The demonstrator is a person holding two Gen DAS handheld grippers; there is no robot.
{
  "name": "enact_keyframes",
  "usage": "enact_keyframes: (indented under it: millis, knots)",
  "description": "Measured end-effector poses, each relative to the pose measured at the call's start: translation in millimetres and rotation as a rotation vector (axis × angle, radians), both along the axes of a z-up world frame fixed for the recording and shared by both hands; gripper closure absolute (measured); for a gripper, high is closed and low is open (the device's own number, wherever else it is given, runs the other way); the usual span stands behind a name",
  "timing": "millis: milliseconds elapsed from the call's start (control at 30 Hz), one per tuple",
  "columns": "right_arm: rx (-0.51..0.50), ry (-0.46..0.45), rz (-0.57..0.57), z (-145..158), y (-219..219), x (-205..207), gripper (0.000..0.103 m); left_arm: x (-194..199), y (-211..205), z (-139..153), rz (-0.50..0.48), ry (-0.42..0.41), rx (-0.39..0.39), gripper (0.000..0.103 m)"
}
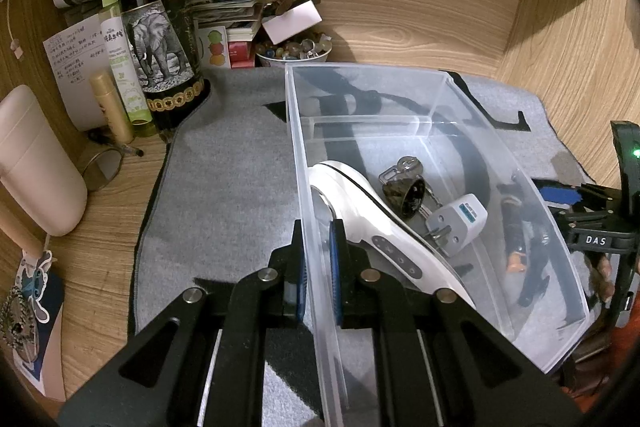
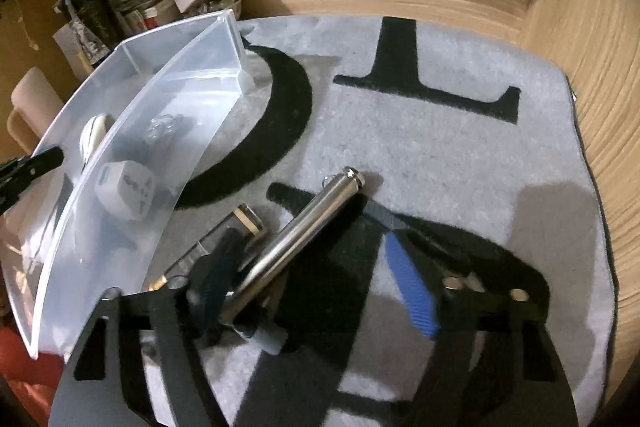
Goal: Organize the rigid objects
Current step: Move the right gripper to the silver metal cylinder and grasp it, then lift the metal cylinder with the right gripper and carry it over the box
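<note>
A clear plastic bin (image 1: 362,69) stands on a grey mat (image 1: 224,195). My left gripper (image 1: 317,263) is shut on the bin's left wall. Inside lie a white handheld device (image 1: 360,211), a key bunch with a dark bell (image 1: 404,187), a white plug adapter (image 1: 460,223) and a black item with an orange spot (image 1: 520,251). In the right wrist view, a silver metal cylinder (image 2: 304,231) lies on the mat (image 2: 440,147) right of the bin (image 2: 160,131). My right gripper (image 2: 310,247) straddles it; the right blue pad (image 2: 412,287) stands clear of it. A clear vial with a gold cap (image 2: 246,223) lies beside it.
A wine bottle (image 1: 160,27), a green spray bottle (image 1: 116,47), a gold tube (image 1: 112,107), a cream container (image 1: 32,163) and a bowl of beads (image 1: 296,51) crowd the back left. Wooden walls (image 1: 440,7) close the back and right sides.
</note>
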State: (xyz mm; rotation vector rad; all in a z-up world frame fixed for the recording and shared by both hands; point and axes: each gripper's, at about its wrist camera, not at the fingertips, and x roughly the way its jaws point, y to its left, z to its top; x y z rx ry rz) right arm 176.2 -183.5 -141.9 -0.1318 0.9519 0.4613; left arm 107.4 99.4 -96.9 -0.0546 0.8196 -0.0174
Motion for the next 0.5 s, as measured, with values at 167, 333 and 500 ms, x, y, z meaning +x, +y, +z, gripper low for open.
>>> enact_keyframes:
  millis: [167, 333, 500]
  knots:
    - [-0.044, -0.023, -0.009, -1.2, -6.9, 0.0, 0.067, -2.3, 1.5, -0.7, 0.0, -0.001, -0.002, 0.094]
    - [-0.068, -0.068, -0.028, -2.2, 0.8, 6.6, 0.075, -4.1, 3.0, -0.8, 0.002, -0.001, -0.001, 0.094]
    - [-0.054, -0.086, -0.049, 1.5, 3.0, 12.0, 0.089, -3.7, 3.1, -0.6, 0.0, 0.001, 0.001, 0.094]
